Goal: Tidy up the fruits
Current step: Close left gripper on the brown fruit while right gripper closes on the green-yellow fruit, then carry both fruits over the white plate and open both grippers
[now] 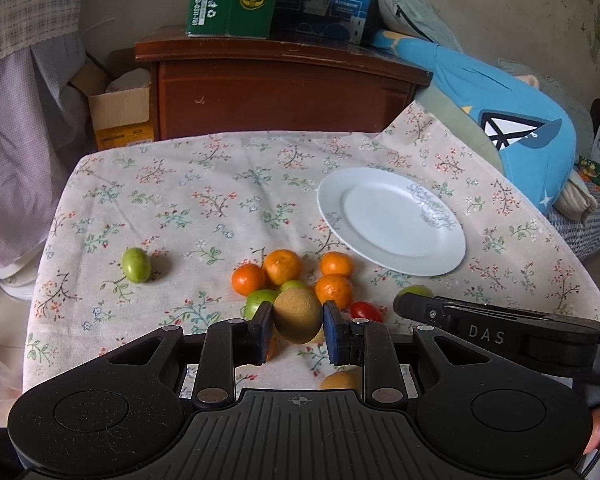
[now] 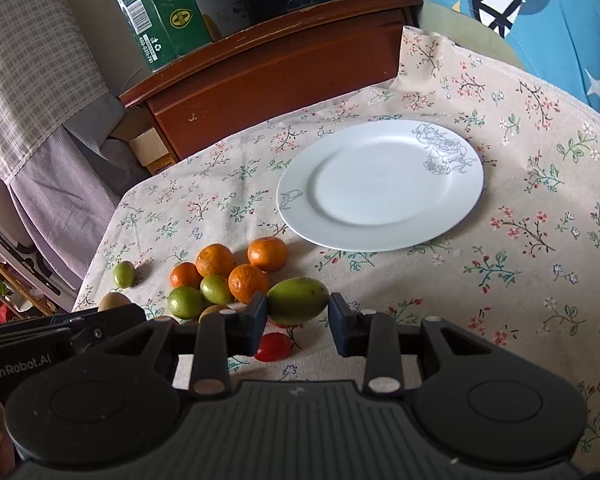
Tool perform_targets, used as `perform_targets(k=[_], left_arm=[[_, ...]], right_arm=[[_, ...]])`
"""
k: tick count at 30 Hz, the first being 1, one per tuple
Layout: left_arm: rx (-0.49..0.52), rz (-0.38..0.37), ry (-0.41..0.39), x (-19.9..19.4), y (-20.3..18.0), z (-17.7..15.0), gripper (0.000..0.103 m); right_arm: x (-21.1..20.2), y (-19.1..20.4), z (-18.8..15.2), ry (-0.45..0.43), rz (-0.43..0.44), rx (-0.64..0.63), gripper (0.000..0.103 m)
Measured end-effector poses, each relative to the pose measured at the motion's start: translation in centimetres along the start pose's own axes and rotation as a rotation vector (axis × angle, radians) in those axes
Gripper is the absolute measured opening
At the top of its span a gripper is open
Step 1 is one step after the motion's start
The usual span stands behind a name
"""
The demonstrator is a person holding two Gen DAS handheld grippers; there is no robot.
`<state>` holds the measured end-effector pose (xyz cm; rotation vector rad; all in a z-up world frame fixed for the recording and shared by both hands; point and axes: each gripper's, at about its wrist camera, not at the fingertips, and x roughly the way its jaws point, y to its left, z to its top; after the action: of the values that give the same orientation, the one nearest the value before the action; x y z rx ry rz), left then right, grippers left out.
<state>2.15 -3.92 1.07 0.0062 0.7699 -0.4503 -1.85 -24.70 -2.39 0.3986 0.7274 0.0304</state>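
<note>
My left gripper [image 1: 298, 320] is shut on a brown kiwi [image 1: 298, 314] and holds it above the fruit pile. My right gripper [image 2: 298, 316] is shut on a large green fruit [image 2: 298, 300], both pads against its sides. On the floral cloth lie several tangerines [image 1: 282, 266] [image 2: 214, 259], small green fruits [image 1: 136, 265] [image 2: 186, 302] and a red cherry tomato [image 1: 366, 312] [image 2: 274, 346]. A white plate [image 1: 332, 208] [image 2: 300, 220] with nothing on it lies beyond the pile, to the right. In the right wrist view the left gripper's kiwi [image 2: 114, 302] shows at the lower left.
The table's floral cloth [image 1: 204, 200] ends at a brown wooden cabinet [image 1: 276, 92] with green and blue boxes [image 1: 232, 0] on top. A blue cushion [image 1: 512, 128] lies off the right edge. A cardboard box [image 1: 120, 116] stands at the back left.
</note>
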Motion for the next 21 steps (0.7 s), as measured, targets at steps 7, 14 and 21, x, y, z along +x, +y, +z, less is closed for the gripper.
perform_targets(k=[7, 14, 21], left_arm=[[0.088, -0.031, -0.040, 0.2, -1.6, 4.0, 0.024], [0.124, -0.091, -0.065, 1.3, -3.5, 6.8, 0.024], [0.165, -0.141, -0.025, 5.3, -4.7, 8.1, 0.024]], right_arm=[[-1.3, -1.4, 3.0, -0.036, 0.017, 0.036, 0.033], [-1.4, -3.0, 6.4, -0.050, 0.026, 0.031, 0.033], [0.1, -5.0, 8.2, -0.025, -0.008, 0.066, 0.033]])
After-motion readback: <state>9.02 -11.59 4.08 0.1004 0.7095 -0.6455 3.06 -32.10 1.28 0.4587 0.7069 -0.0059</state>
